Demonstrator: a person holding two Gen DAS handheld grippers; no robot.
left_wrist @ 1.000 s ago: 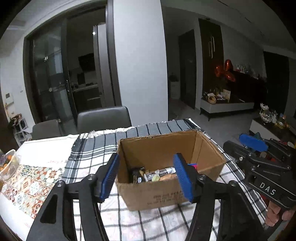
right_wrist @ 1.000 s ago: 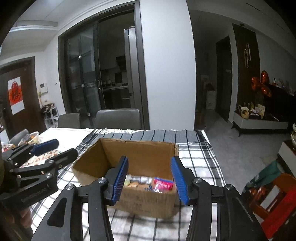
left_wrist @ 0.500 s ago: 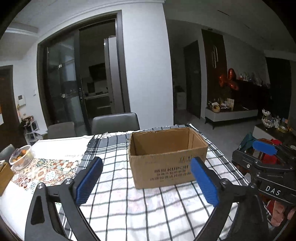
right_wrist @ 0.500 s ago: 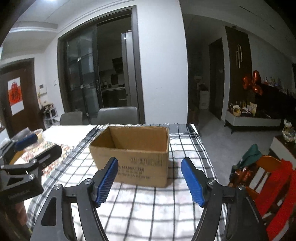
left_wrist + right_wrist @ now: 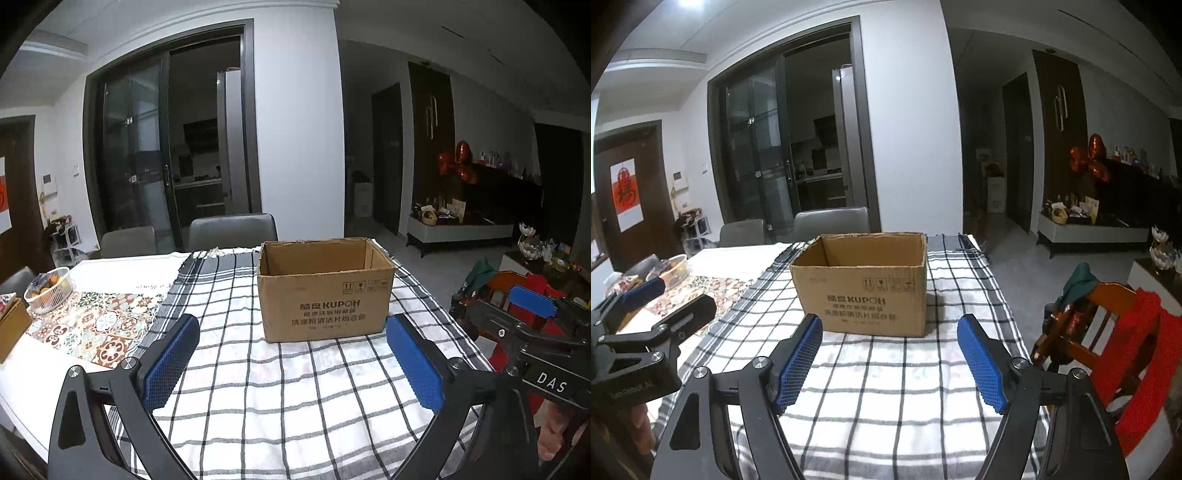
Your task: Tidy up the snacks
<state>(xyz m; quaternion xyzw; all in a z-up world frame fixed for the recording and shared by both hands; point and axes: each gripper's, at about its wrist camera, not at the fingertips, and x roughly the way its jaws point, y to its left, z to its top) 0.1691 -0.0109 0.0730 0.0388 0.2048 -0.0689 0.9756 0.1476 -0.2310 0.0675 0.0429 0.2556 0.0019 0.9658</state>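
Note:
An open-topped brown cardboard box [image 5: 325,295] stands on the checked tablecloth [image 5: 258,387]; from this low angle its contents are hidden. My left gripper [image 5: 291,325] hangs in front of the box and short of it, its jaws opening wide with nothing between the blue pads [image 5: 171,360]. My right gripper [image 5: 889,321] is also in front of the box [image 5: 864,291], jaws opening and empty. Each gripper shows at the edge of the other's view: the right gripper [image 5: 532,314] and the left gripper [image 5: 646,306].
A patterned mat [image 5: 96,325] and a bowl of fruit [image 5: 50,290] lie on the table's left. Grey chairs [image 5: 232,230] stand behind the table. A wooden chair [image 5: 1108,332] draped in red cloth stands off the right edge.
Both grippers have drawn back from above the box to in front of it, and their jaws have widened. The snacks seen inside the box earlier are out of sight.

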